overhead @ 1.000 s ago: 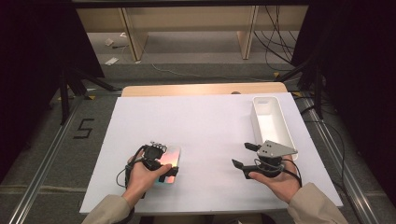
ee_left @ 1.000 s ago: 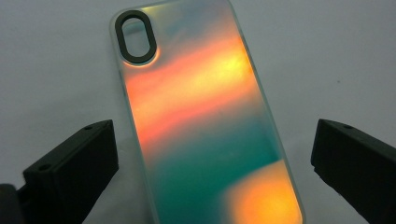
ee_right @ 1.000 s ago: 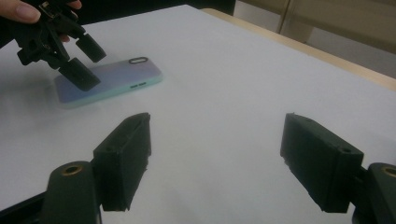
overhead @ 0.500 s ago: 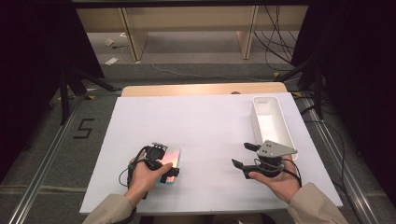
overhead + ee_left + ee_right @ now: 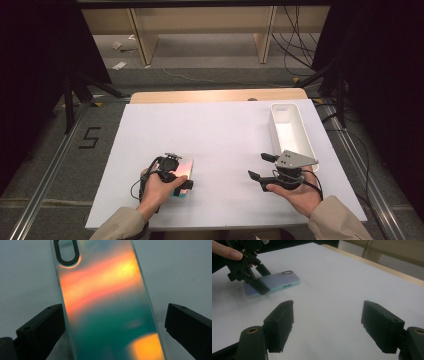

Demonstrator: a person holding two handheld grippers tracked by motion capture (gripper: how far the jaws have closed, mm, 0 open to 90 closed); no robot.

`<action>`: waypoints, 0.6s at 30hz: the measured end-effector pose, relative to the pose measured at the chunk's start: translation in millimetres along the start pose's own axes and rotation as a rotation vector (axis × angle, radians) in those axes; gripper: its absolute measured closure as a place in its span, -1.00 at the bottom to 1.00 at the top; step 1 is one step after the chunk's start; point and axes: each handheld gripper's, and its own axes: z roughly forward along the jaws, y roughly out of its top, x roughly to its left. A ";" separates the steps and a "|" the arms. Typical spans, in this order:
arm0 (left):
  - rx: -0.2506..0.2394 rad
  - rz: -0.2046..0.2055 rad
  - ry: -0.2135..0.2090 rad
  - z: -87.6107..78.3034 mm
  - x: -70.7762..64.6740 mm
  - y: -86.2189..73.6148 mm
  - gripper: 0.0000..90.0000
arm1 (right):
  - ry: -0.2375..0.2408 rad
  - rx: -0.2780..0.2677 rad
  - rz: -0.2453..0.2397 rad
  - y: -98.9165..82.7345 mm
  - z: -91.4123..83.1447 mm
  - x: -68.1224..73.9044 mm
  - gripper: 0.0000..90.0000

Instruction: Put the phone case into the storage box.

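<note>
The phone case (image 5: 107, 310) lies flat on the white tabletop (image 5: 225, 140) at the near left, between the open jaws of the left tool (image 5: 175, 177); one jaw stands against or just beside its long edge, the other well clear. Risk: uneven closure may push the smooth, thin case sideways or tip it instead of seating it. The right tool (image 5: 332, 327) hangs open and empty at the near right, near the white tray (image 5: 292, 131); a sweep leftward could strike the case.
</note>
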 end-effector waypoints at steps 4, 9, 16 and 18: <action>0.001 0.007 0.012 -0.1 -0.1 0.2 -0.90 | 0.003 0.000 0.002 0.0 0.2 0.1 -0.39; 0.006 0.018 0.034 -0.5 -0.9 0.3 -0.84 | 0.005 -0.001 0.002 0.2 0.4 -0.1 -0.39; 0.014 0.029 0.048 -0.2 -2.3 0.6 -0.80 | 0.010 -0.001 0.003 0.5 1.1 0.4 -0.38; 0.017 0.032 0.049 -0.3 -2.3 0.8 -0.79 | 0.011 -0.001 0.002 0.4 1.1 0.4 -0.38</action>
